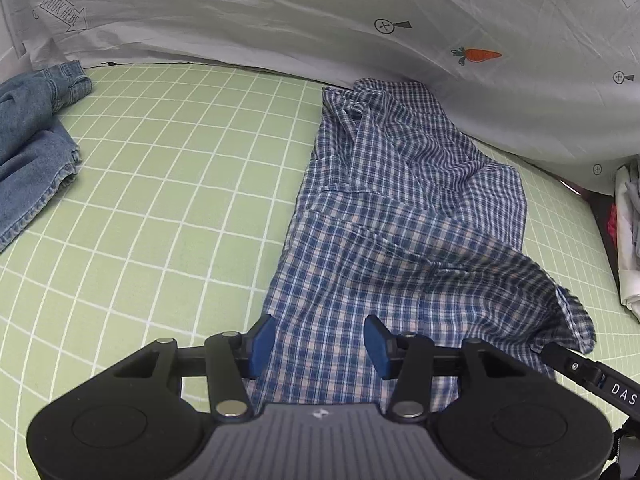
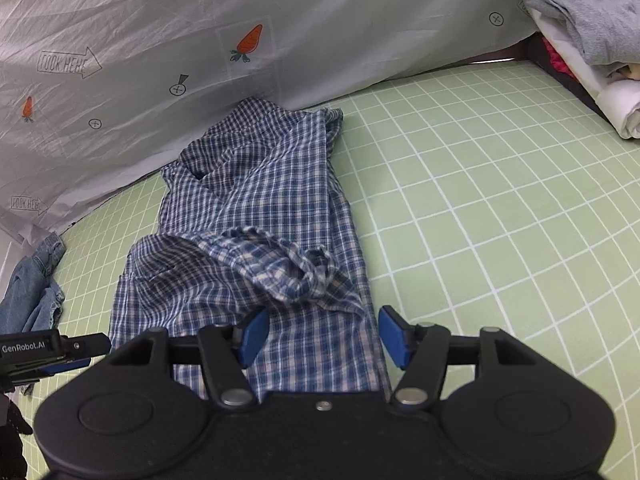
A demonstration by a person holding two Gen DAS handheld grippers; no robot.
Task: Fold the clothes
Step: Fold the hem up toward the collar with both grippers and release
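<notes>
Left gripper [image 1: 320, 346]: 2 blue pads spread, empty, over the near hem of the blue-and-white checked cotton shirt [image 1: 384, 216] at frame centre on the green grid-lined mat [image 1: 168, 184]; right gripper [image 2: 324, 334]: pads spread, empty, above the same hem; crumpled blue denim jeans [image 1: 32, 152] at left edge.

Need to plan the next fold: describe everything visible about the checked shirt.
The checked shirt is blue-and-white woven fabric, thin and creased. It lies lengthwise on the green grid sheet, partly folded into a long strip, its far end against the grey carrot-print cloth. A sleeve lies bunched across its middle, cuff loose. Its near hem sits under the open left gripper and open right gripper; neither grips it. The jeans lie apart from it.
</notes>
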